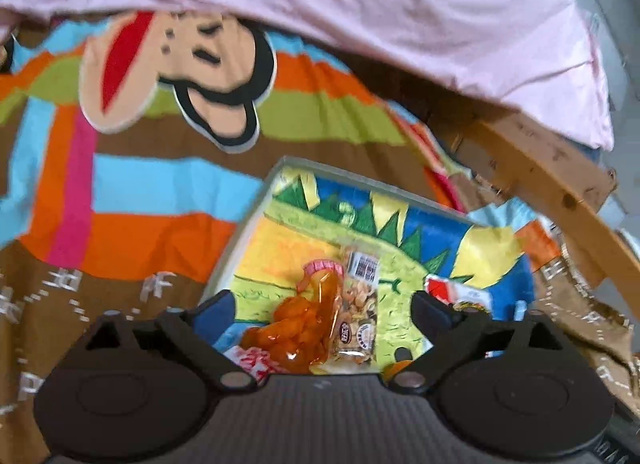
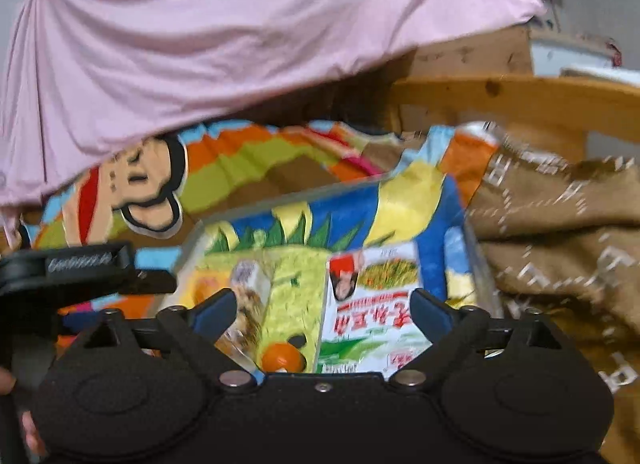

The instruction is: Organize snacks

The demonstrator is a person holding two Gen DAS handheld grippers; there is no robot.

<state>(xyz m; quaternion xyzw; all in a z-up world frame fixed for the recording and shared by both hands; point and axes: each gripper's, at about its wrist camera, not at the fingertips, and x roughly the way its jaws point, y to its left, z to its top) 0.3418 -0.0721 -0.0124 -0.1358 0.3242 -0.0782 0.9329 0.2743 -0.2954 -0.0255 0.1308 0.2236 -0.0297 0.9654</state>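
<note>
A clear-walled tray (image 1: 256, 208) with a brightly painted floor lies on the bed. In it, in the left wrist view, are an orange translucent snack packet (image 1: 296, 328), a nut packet with a barcode (image 1: 358, 304) and a red-and-white packet (image 1: 452, 292). My left gripper (image 1: 324, 312) hovers over them, open, its pads touching nothing. In the right wrist view my right gripper (image 2: 324, 312) stands open above the tray (image 2: 280, 200). Under it lie a large white packet with red lettering (image 2: 372, 304), the nut packet (image 2: 248, 296) and a small orange round snack (image 2: 282, 358).
A striped blanket with a cartoon figure (image 1: 160, 76) covers the bed. Pink cloth (image 1: 360, 4) hangs over the far side. A wooden rail (image 1: 552, 176) runs on the right, beside brown cloth with white characters (image 2: 560, 232). The left gripper's black body (image 2: 80, 268) shows at the left of the right wrist view.
</note>
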